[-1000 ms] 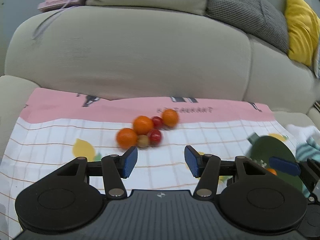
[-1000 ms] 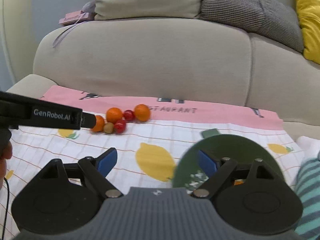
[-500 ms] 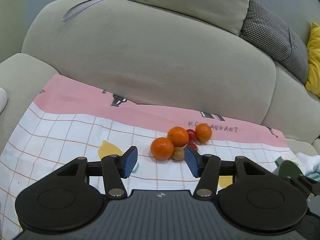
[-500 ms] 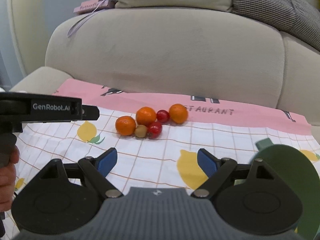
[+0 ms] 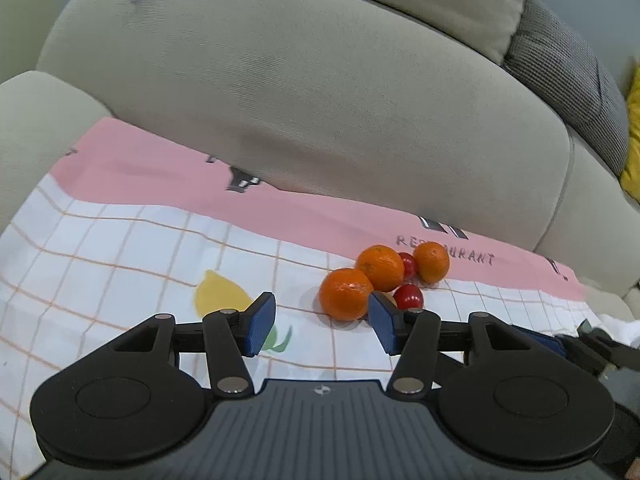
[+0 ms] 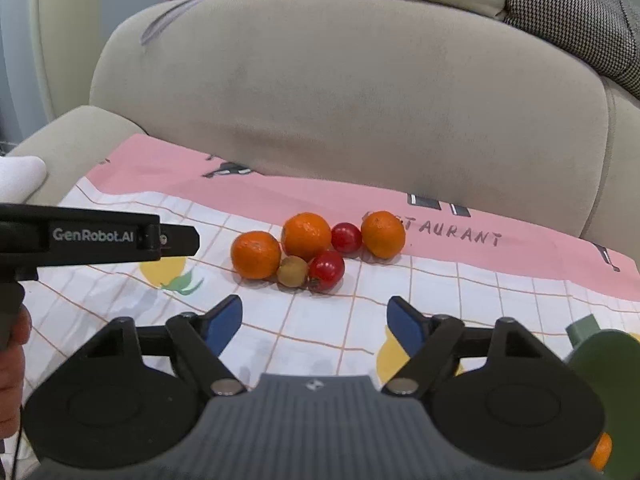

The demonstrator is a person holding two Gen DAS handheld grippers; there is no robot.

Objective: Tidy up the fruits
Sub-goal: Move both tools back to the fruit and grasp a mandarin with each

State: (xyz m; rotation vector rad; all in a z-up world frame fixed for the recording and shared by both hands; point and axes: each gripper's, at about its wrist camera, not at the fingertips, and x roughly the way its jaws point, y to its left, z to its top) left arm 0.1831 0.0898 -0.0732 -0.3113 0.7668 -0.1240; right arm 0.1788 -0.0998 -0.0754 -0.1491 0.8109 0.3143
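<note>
Directly ahead of my left hand-held gripper, slightly right of its centre line, sits the nearest round orange mandarin. My reading is that this fruit is the next pick. It lies just beyond the blue pads, closer to the right pad than the left, so the approach needs a small shift right before advancing. The mandarin is near-spherical; no long axis constrains jaw orientation.

Left hand-held gripper: jaws wide apart, holding nothing. Right hand-held gripper: jaws also wide apart, empty, and set further back from the cluster. I judge the left the nearer of the two.

Cluster layout, from the right wrist view: three mandarins, two glossy red cherry tomatoes, and one small brown round fruit, all resting on the pink-bordered checked cloth spread over the beige sofa seat.

- Right of target: the brown fruit touches or nearly touches it. Little room for the right pad.
- Left of target: open cloth. Ample room.
- Behind the cluster: the sofa backrest rises near.
- Dark green plate: low at the right, well apart from the cluster.
</note>
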